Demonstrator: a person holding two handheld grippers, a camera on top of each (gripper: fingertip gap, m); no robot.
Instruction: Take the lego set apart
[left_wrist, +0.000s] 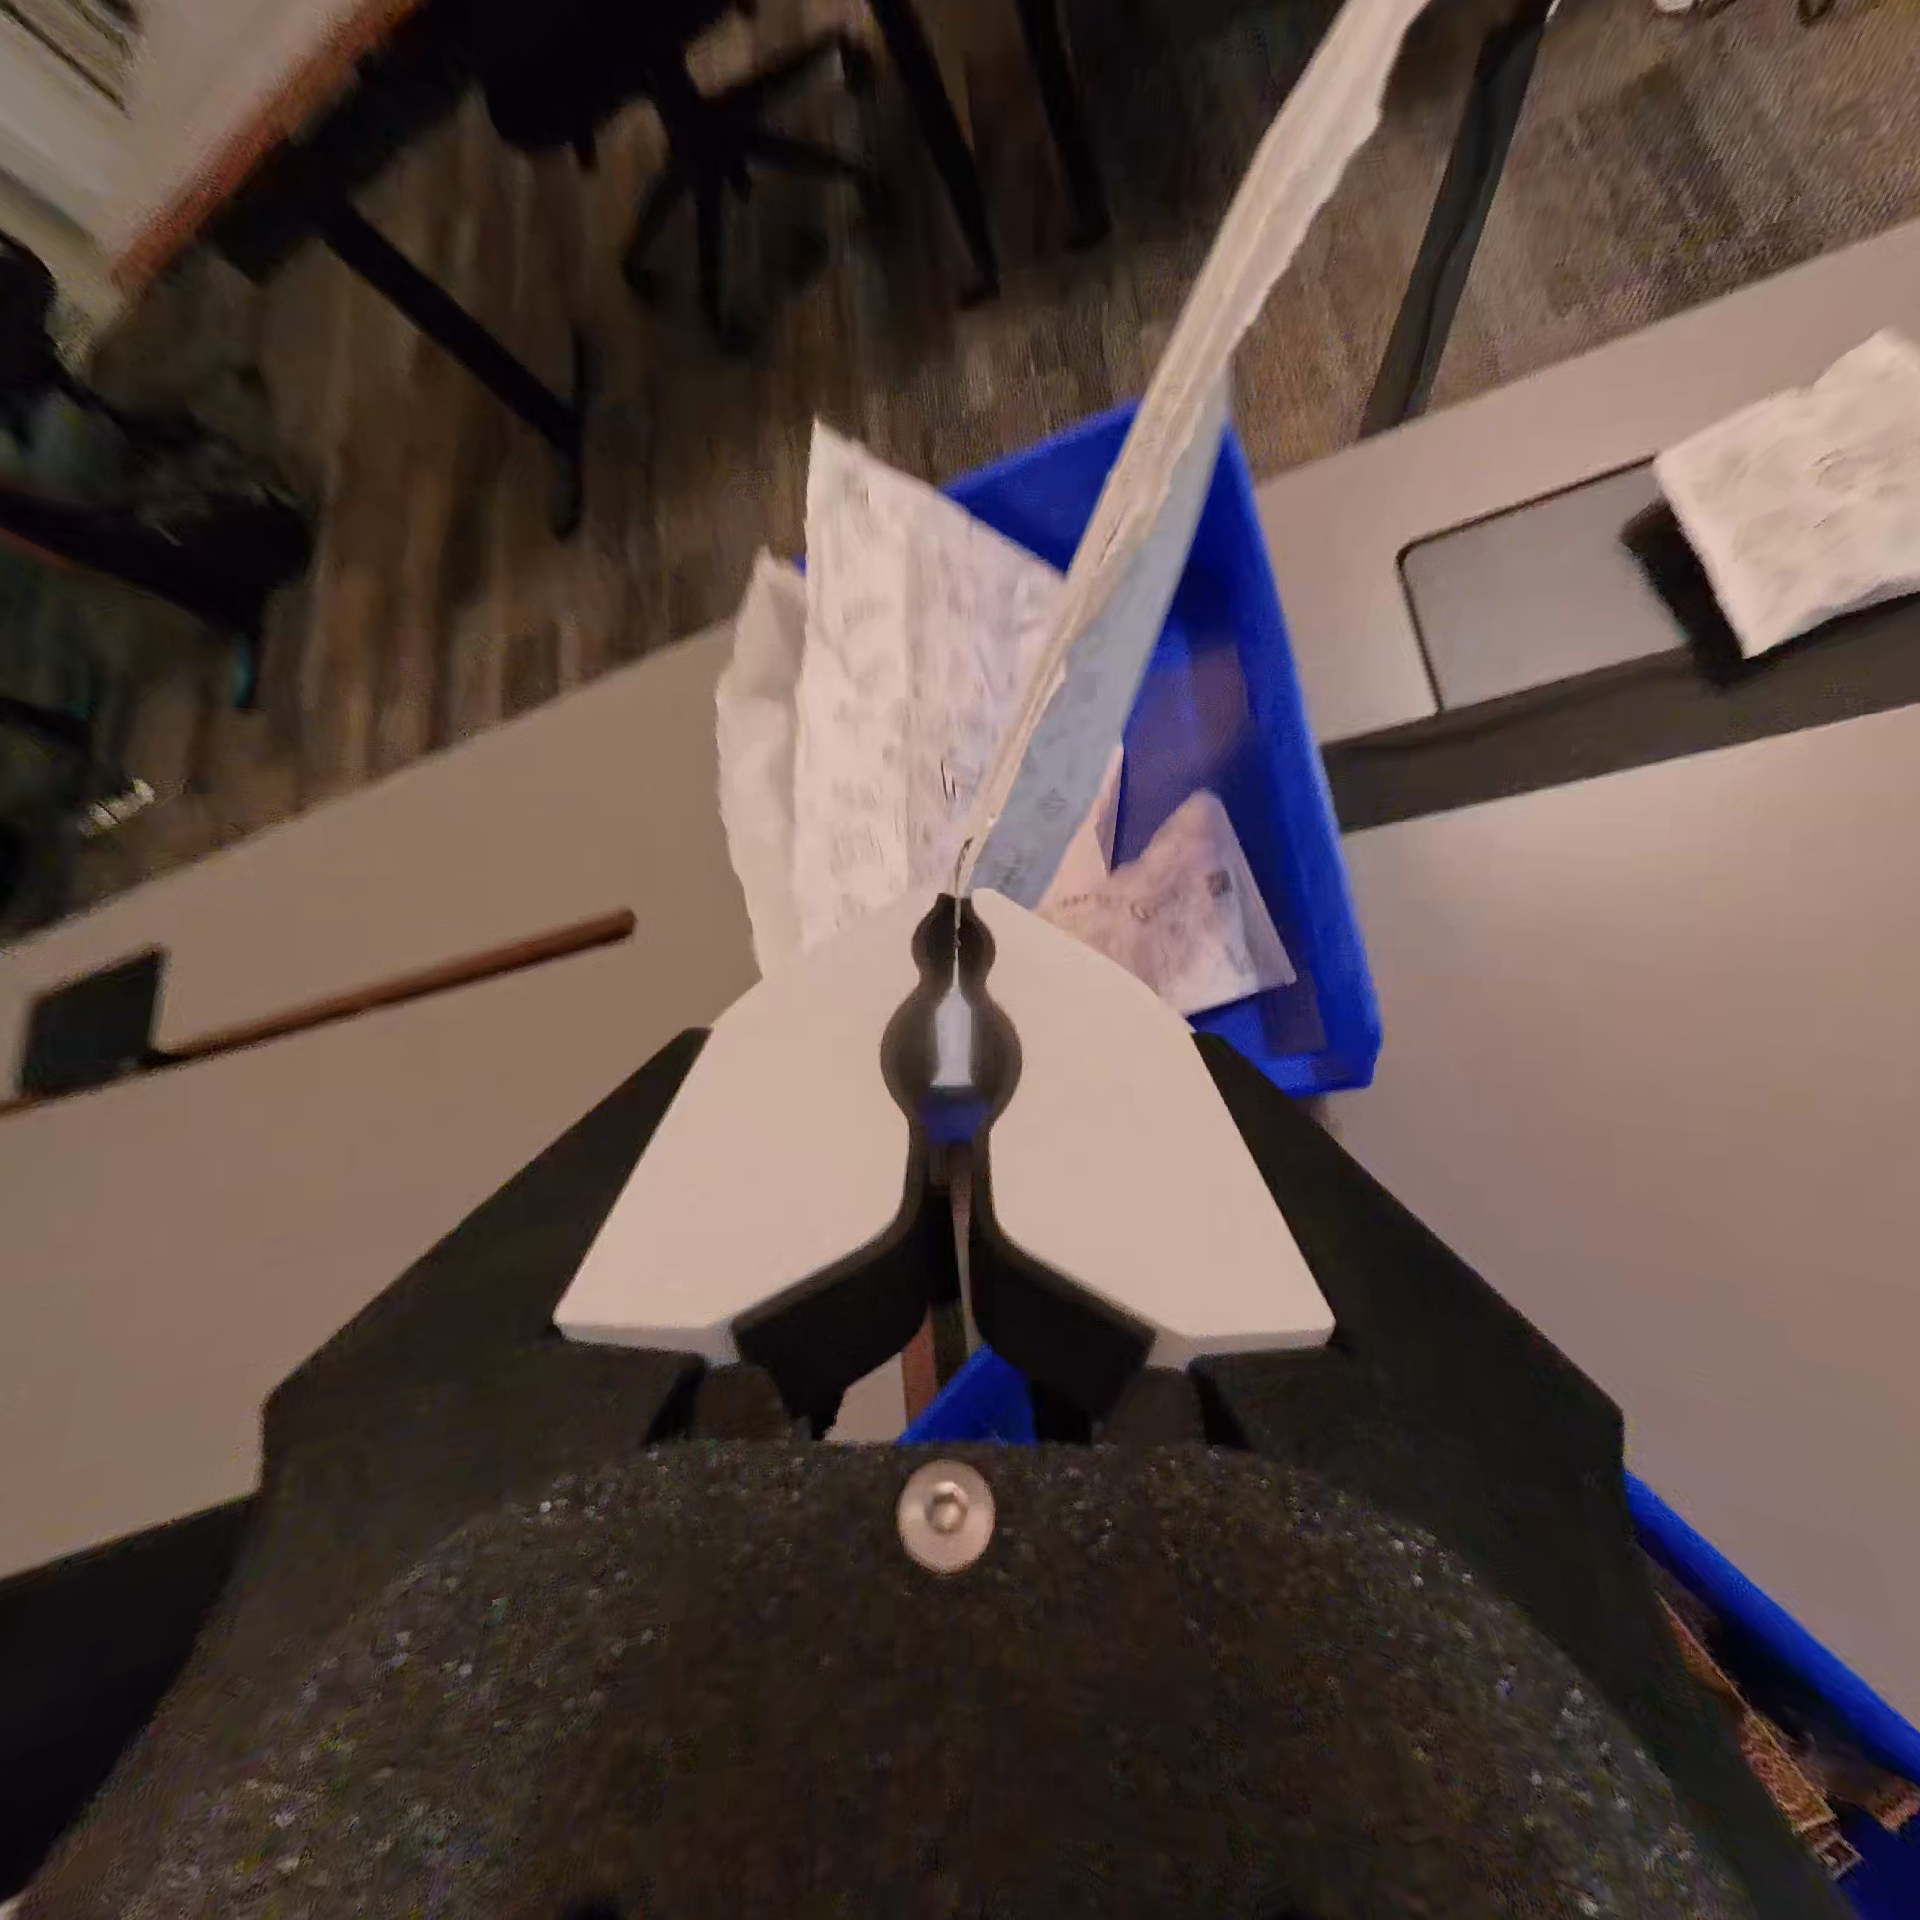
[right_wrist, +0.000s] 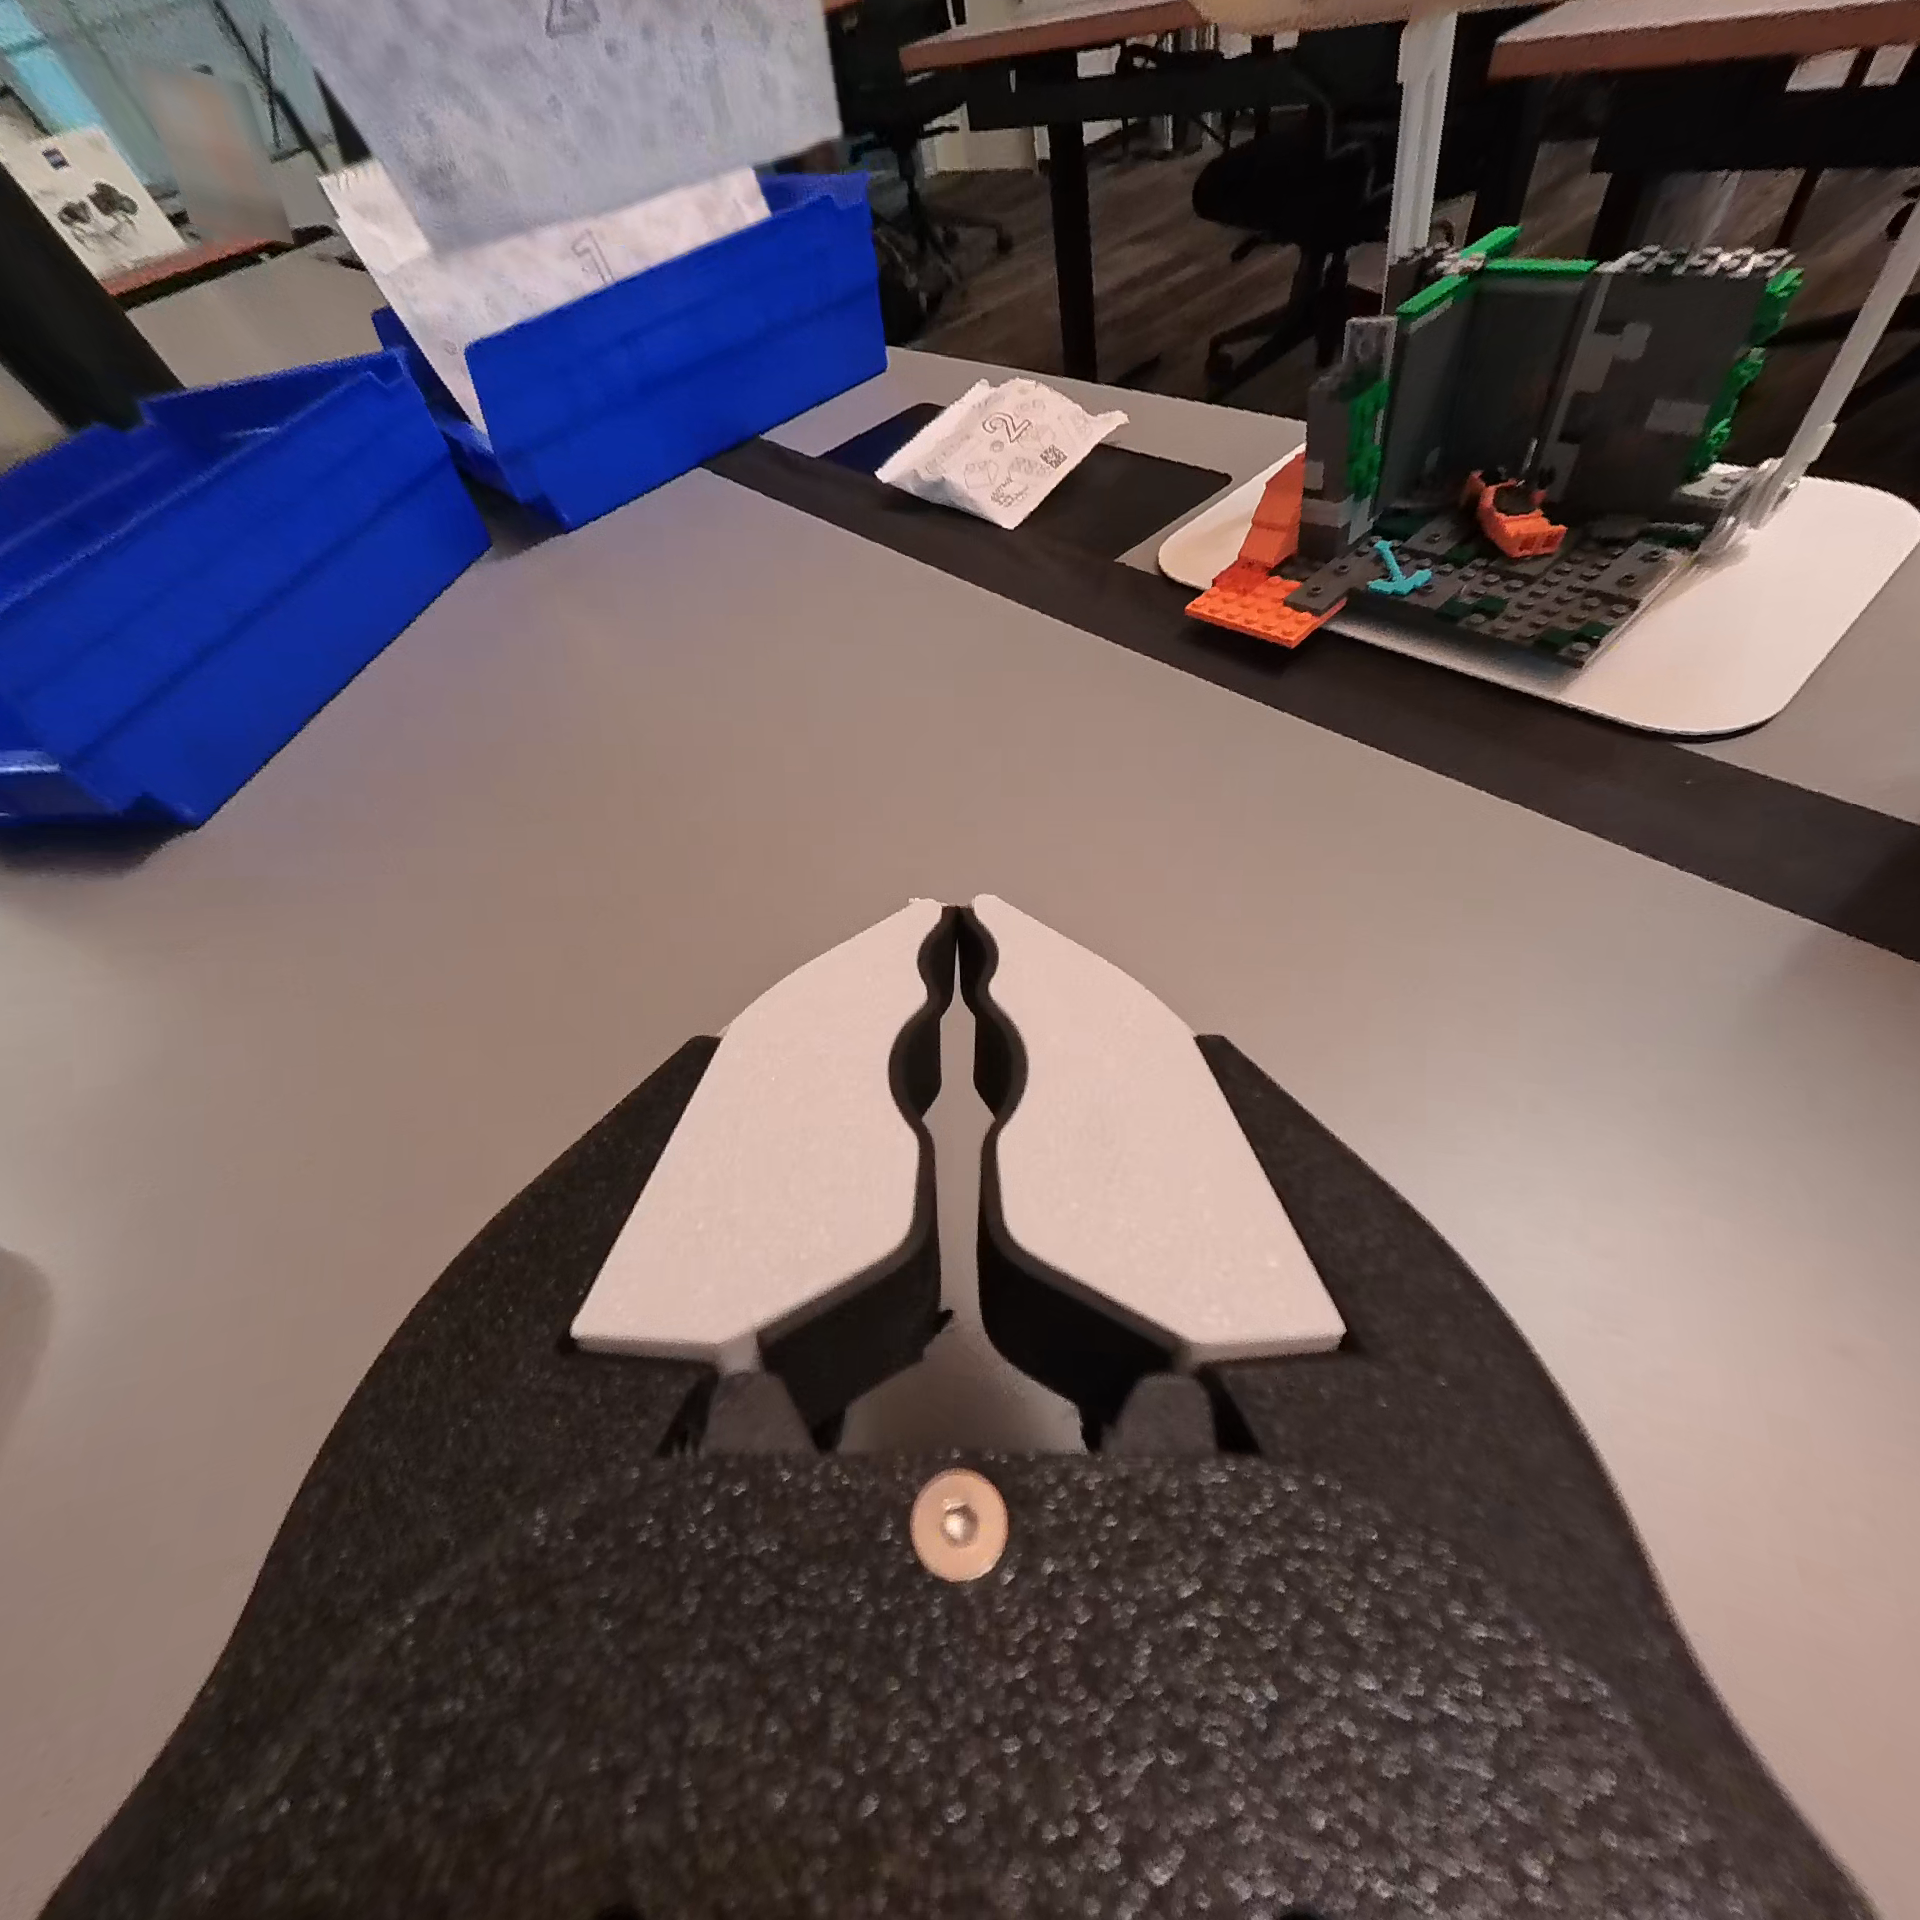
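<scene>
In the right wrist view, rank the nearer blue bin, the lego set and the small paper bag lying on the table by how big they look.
1. Nearer blue bin, though partly cut off by the frame and closest to the camera, which inflates it.
2. Lego set.
3. Small paper bag, clearly smallest.

A: Room?
B: Grey tabletop (right_wrist: 727, 727) with a black strip (right_wrist: 1455, 717) across it. Dark wood-look floor (left_wrist: 436, 436) beyond.
A: Furniture?
B: Brown-edged desks (right_wrist: 1039, 42) on black legs, a black office chair (right_wrist: 1299, 197) between them. Pale wall (right_wrist: 94, 73) far left.
</scene>
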